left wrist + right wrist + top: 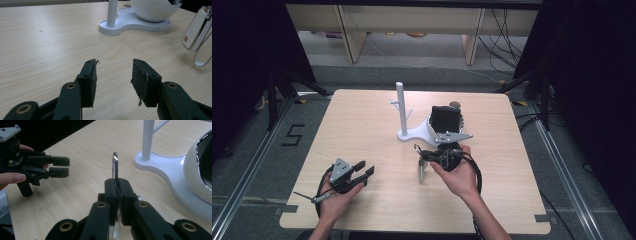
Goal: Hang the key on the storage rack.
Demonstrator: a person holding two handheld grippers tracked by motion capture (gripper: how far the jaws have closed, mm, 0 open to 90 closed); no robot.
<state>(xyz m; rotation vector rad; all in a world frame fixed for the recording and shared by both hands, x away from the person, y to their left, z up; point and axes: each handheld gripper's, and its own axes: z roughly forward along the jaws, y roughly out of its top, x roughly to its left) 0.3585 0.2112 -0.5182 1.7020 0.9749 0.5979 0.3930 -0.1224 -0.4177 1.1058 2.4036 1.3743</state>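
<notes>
My right gripper [418,150] [117,183] is shut on a thin shiny metal utensil [115,165], held just above the table in front of the white stand. In the high view the utensil [421,171] hangs down from the jaws. In the left gripper view its flat polished handle [196,28] hangs at the far right. My left gripper [365,173] [113,75] rests open near the table's front left, with nothing between its fingers. It also shows at the left of the right gripper view, as the left gripper [60,166].
A white stand [412,134] with an upright pole [401,106] stands mid-table. Its base carries a round white holder [433,129] with a dark inside. The light wooden table [362,125] lies bare around both hands. Table legs and cables sit beyond the far edge.
</notes>
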